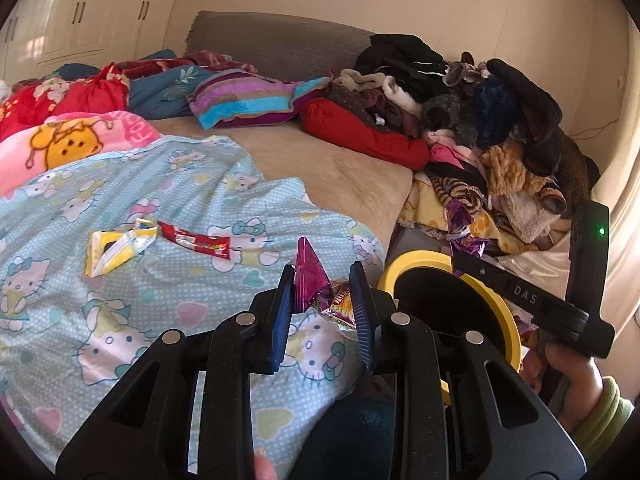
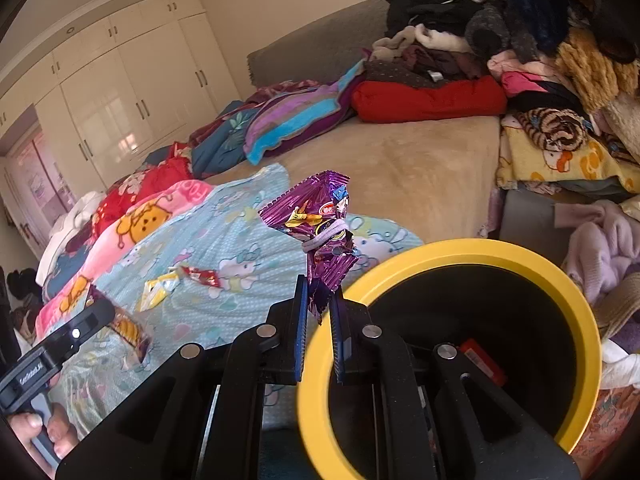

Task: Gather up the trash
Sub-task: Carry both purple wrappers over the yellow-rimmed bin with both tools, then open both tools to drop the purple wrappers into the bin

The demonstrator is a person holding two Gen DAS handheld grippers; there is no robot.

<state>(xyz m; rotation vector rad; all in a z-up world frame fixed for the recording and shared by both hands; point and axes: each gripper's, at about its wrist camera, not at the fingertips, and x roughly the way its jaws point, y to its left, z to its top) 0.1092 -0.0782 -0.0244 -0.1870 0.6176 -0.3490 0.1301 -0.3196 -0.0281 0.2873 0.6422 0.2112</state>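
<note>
My right gripper is shut on a crumpled purple snack wrapper, held upright just left of a yellow-rimmed black bin; a red packet lies inside the bin. In the left wrist view the same wrapper hangs over the bin. My left gripper is open around a magenta snack wrapper standing on the light-blue Hello Kitty blanket, jaws apart on either side of it. A yellow wrapper and a red wrapper lie further left on the blanket.
The bed holds a striped pillow, a red cushion and a tall pile of clothes at the right. White wardrobes stand behind. The bin sits at the bed's near right corner.
</note>
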